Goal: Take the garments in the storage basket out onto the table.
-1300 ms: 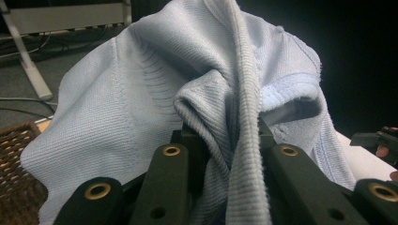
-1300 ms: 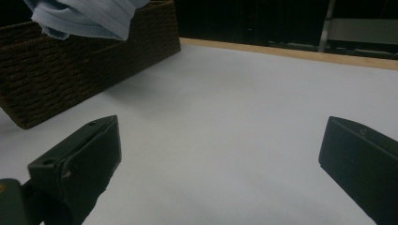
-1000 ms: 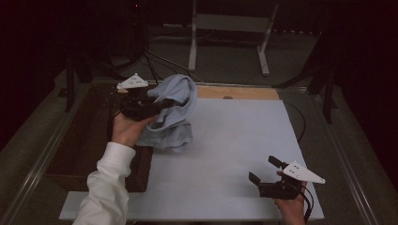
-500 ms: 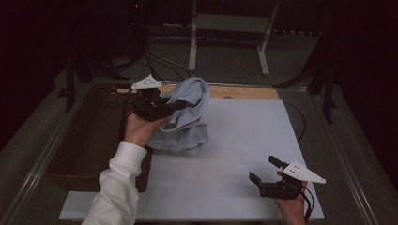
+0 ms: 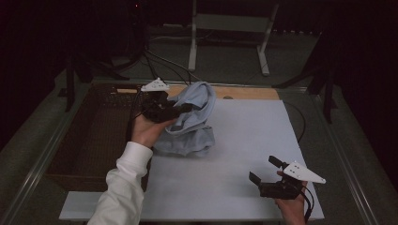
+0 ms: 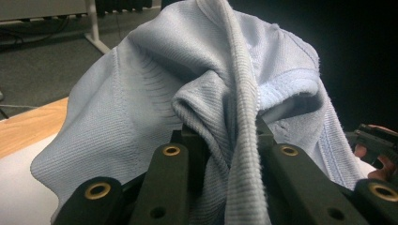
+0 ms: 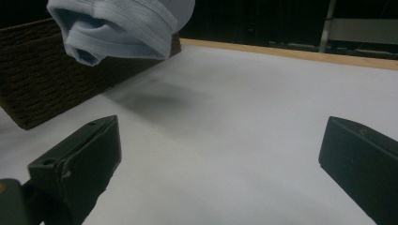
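Observation:
A pale blue knitted garment [image 5: 195, 117] hangs bunched above the left part of the white table top [image 5: 244, 140]. My left gripper [image 5: 185, 108] is shut on a fold of it. In the left gripper view the ribbed garment [image 6: 197, 93] is pinched between the two black jaws. In the right gripper view the garment [image 7: 117, 28] hangs clear of the surface, its shadow below. My right gripper [image 5: 265, 171] stands open near the table's front right corner, nothing between its fingers [image 7: 80, 159].
A dark woven basket [image 5: 94, 136] sits at the table's left side, also in the right gripper view as a basket [image 7: 42, 84]. A wooden strip [image 5: 244, 93] runs along the far edge. Cables and a white stand [image 5: 225, 28] lie on the floor beyond.
My left gripper has carried the garment to the right and a little forward, from over the basket edge to above the white surface. The right gripper has stayed still.

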`<action>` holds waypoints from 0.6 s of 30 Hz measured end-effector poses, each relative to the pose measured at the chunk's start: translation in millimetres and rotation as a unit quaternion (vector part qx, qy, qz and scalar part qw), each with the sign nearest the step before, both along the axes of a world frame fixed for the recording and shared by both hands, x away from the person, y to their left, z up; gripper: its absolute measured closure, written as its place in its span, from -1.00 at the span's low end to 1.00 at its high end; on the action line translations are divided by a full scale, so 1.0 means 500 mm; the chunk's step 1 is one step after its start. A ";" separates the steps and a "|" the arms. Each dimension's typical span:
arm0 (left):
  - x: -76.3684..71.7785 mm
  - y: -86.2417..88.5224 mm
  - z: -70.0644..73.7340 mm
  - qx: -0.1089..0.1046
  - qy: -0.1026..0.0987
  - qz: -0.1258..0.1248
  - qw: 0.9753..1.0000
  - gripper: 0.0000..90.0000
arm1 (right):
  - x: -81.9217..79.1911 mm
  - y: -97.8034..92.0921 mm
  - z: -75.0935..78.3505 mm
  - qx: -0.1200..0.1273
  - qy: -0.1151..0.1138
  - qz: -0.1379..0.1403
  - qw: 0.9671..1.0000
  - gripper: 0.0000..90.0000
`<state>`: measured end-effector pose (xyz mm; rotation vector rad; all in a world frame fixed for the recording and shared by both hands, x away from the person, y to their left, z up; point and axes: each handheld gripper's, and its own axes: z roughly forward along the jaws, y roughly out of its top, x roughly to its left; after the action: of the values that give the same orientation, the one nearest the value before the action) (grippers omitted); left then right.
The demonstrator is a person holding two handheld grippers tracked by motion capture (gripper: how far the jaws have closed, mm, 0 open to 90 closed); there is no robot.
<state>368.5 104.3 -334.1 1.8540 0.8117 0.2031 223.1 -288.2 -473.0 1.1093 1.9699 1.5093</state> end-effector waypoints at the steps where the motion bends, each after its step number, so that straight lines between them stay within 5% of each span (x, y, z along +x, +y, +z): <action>1: 0.001 -0.002 -0.001 0.000 0.001 -0.001 1.000 0.71 | 0.000 0.000 0.000 0.000 0.000 0.000 1.000 -1.00; 18: 0.011 -0.026 -0.027 0.017 0.013 -0.011 1.000 0.71 | 0.000 -0.001 0.000 0.001 0.000 0.000 1.000 -1.00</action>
<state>373.8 91.2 -347.7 1.9005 0.8094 0.1811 223.2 -288.6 -473.0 1.1108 1.9684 1.5108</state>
